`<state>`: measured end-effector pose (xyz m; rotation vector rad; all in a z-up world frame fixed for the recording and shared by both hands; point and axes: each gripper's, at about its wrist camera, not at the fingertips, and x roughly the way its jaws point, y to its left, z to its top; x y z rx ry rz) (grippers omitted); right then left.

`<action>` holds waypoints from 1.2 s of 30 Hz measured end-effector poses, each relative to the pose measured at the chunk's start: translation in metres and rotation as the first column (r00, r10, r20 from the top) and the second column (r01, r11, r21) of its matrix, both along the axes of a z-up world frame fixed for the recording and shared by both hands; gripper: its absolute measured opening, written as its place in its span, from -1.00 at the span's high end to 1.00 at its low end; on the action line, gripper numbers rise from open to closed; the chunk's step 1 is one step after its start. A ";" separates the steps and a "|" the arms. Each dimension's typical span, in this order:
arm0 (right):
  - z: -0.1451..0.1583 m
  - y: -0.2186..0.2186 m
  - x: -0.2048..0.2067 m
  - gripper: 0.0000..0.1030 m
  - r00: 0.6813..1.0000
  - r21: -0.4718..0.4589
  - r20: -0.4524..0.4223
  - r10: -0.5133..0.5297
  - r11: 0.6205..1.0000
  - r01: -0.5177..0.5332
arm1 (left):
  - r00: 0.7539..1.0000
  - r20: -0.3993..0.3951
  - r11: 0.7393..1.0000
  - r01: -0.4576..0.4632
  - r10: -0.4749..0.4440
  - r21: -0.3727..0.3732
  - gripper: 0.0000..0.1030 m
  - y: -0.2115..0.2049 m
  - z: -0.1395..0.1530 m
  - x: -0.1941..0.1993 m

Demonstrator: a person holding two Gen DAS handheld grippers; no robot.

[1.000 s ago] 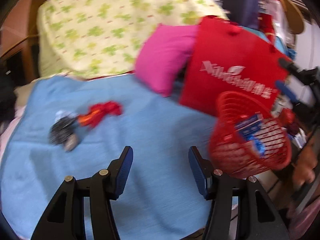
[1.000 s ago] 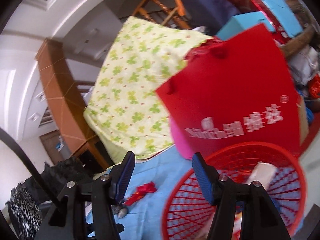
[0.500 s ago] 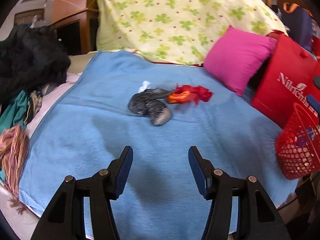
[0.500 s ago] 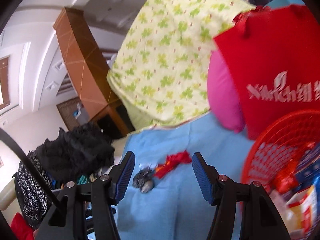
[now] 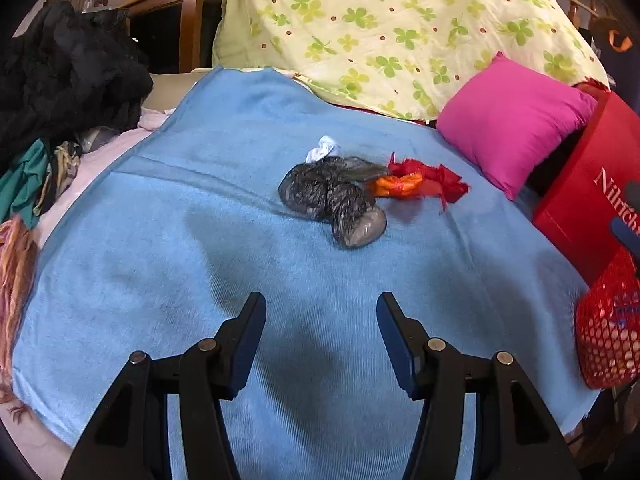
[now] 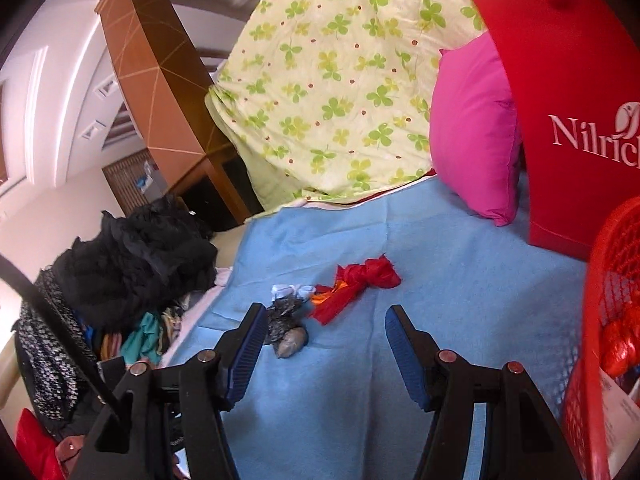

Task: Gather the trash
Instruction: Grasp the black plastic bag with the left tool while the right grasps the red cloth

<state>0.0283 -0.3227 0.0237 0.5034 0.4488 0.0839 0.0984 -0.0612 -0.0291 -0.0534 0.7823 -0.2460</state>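
On the blue blanket [image 5: 168,256] lie a crumpled grey plastic bag [image 5: 332,200], a white scrap [image 5: 323,150] behind it and a red and orange wrapper [image 5: 420,182] to its right. The same trash shows in the right wrist view: the grey bag [image 6: 286,328], the white scrap [image 6: 290,290] and the red wrapper [image 6: 356,284]. A red mesh basket [image 5: 608,328] with trash inside sits at the blanket's right edge, and it is close at the right in the right wrist view [image 6: 600,320]. My left gripper [image 5: 320,320] is open and empty, short of the grey bag. My right gripper [image 6: 324,324] is open and empty above the blanket.
A pink pillow [image 5: 516,120] and a red paper bag [image 5: 592,192] stand at the right. A clover-print quilt [image 5: 392,24] is heaped at the back. A pile of dark clothes [image 5: 60,72] lies to the left, off the blanket.
Both grippers have swung left, away from the red basket and toward the trash on the blanket. The trash now sits ahead of the left gripper. Both stay open.
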 end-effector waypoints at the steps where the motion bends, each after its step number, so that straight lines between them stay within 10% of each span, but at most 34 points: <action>1: -0.003 -0.001 0.007 -0.26 1.000 0.002 -0.012 -0.005 1.000 0.005 | 1.000 0.005 1.000 0.000 0.000 0.003 -0.14 -0.003 0.000 0.005; 26: -0.092 -0.014 0.239 -0.24 0.967 -0.045 -0.256 -0.008 0.999 -0.004 | 0.984 -0.169 0.974 -0.093 0.058 -0.205 -0.14 -0.036 -0.028 0.136; 36: -0.105 0.005 0.230 0.45 0.943 -0.018 -0.318 0.093 0.994 -0.104 | 0.970 -0.240 0.963 -0.104 0.043 -0.247 0.19 -0.036 -0.043 0.142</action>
